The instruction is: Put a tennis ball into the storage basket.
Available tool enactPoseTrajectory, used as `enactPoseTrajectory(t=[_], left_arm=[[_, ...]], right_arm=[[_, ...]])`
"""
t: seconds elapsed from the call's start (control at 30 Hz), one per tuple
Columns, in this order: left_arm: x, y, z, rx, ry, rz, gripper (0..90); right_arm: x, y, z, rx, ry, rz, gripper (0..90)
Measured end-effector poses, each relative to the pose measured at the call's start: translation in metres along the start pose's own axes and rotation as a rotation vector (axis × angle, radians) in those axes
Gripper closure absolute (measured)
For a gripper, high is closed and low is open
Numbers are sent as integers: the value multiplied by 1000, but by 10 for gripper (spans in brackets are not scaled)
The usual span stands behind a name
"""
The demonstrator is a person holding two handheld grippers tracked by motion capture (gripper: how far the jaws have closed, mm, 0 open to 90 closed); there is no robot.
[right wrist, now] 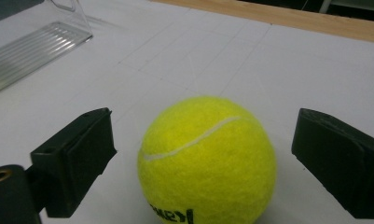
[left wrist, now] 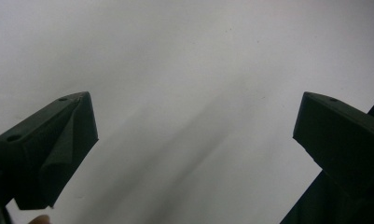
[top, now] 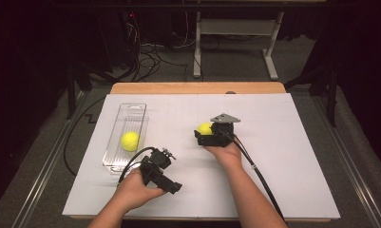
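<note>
our right hand-held gripper [right wrist: 203,158] straddles the tennis ball [right wrist: 207,161] on the counter [top: 273,156], jaws apart, not yet pressing. we should centre it, then close evenly. left hand-held gripper [left wrist: 194,149] idles, jaws apart.

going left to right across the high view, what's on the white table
clear plastic tray with a tennis ball lying in it → left gripper, jaws open over bare board → second tennis ball → right gripper, jaws open on either side of that ball
</note>
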State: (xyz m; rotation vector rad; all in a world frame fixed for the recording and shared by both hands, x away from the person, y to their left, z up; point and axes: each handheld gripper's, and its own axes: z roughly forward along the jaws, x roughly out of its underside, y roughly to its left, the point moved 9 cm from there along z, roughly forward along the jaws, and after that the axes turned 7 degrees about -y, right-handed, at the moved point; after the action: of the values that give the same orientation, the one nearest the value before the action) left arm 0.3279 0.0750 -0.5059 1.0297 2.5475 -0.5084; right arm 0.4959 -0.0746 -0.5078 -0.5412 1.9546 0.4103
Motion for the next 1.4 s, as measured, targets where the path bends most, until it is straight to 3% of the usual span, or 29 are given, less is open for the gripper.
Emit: enactPoseTrajectory(t=[0.27,0.6,0.77,1.1,1.4], left_arm=[[0,-1,1,5,3,2,7],[0,-1,0,9,-2,-1,8],[0,-1,0,8,-2,-1,8],[0,-1,0,9,-4,-2,8],[1,-2,3,6,3,3,8]], right_arm=[[10,-3,3,25,53,5,137],[15,-2,6,10,80,10,227],[15,1,6,15,83,-26,267],[12,2,5,13,67,-9,273],[1,6,-7,6,31,-7,272]])
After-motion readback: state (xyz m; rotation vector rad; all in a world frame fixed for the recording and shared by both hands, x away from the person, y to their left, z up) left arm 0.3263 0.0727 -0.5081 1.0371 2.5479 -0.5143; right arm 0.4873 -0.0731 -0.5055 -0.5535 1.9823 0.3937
